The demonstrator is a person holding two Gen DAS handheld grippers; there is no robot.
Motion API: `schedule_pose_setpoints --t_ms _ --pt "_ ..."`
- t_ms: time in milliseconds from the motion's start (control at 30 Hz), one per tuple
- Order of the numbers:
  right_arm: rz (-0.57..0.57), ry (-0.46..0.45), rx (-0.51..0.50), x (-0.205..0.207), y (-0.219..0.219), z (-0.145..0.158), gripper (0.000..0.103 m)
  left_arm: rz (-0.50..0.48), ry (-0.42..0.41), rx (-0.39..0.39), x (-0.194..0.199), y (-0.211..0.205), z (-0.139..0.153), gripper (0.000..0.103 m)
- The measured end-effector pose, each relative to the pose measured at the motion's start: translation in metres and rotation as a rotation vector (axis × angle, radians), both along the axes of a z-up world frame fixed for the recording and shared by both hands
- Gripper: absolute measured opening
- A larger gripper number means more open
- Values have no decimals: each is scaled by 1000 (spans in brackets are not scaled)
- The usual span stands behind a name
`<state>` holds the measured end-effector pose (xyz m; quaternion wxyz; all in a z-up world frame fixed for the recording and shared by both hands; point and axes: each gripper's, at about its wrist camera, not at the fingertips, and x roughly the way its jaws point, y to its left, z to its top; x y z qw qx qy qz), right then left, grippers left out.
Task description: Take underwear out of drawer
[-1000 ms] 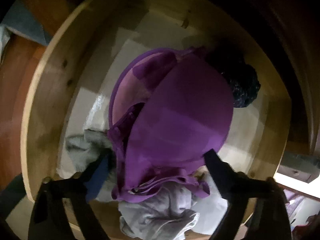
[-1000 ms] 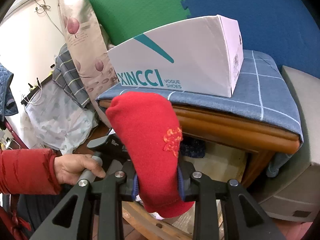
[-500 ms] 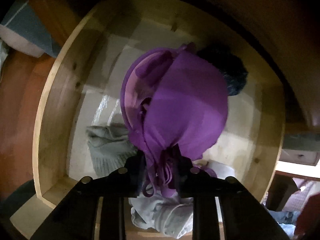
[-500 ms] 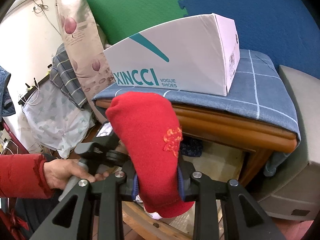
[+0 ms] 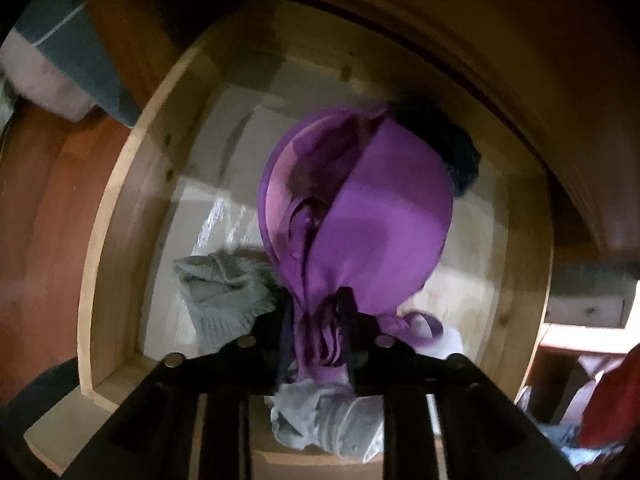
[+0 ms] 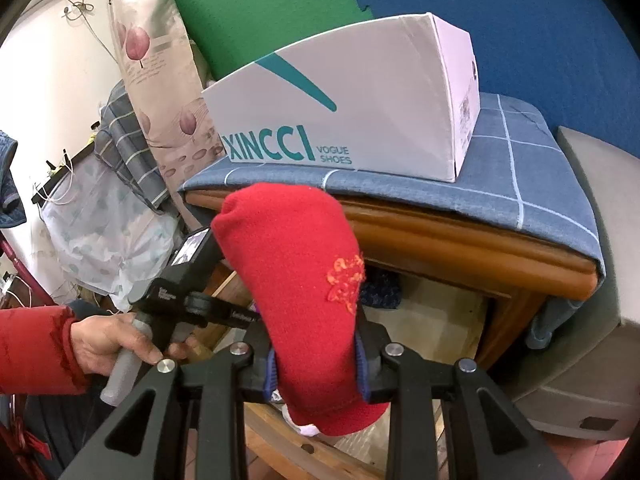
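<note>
Black angular right gripper (image 6: 316, 364) frame, silver round screws, blue finger pads; red padded sleeve (image 6: 36, 350), grey handle.

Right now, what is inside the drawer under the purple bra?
Grey socks and a dark bundle lie on the drawer floor beside the purple bra, gripped by the left gripper. Directly beneath is hidden.

Left claw (image 5: 316, 320): pointing steeply down, jaws just closed in, then eased slightly, pinching gathered purple fabric. Right claw (image 6: 316, 364): angled down, jaws clamped on red cloth. Person's left hand (image 6: 108, 340), red sleeve (image 6: 36, 348), gripping left handle.
</note>
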<state>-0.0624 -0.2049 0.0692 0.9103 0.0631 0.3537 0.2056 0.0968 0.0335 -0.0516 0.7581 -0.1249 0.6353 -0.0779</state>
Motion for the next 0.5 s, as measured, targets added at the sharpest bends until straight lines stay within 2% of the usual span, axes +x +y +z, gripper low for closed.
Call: schedule_pose_setpoints --t_ms 33,67,100,133,200,267,367,500 --pt "2 4 -2 0 1 -1 29 12 -10 0 1 1 2 36" --pt "4 7 -4 1 1 -2 29 8 -29 -10 1 0 6 42" --pt "8 10 -5 1 2 -3 29 1 -54 -22 0 0 10 53" --pt "12 13 -7 1 3 -3 29 -13 -89 -37 -1 -2 18 58" --pt "22 13 -9 1 5 -4 29 -39 -151 -48 -2 -6 29 59" --pt "32 12 -15 1 8 -4 29 -72 -199 -25 -1 -14 36 62" --pt "40 14 -21 1 10 -4 29 -91 -168 -24 8 -13 32 63" --pt "38 17 -23 1 9 -5 29 -90 -203 -29 11 -18 19 64"
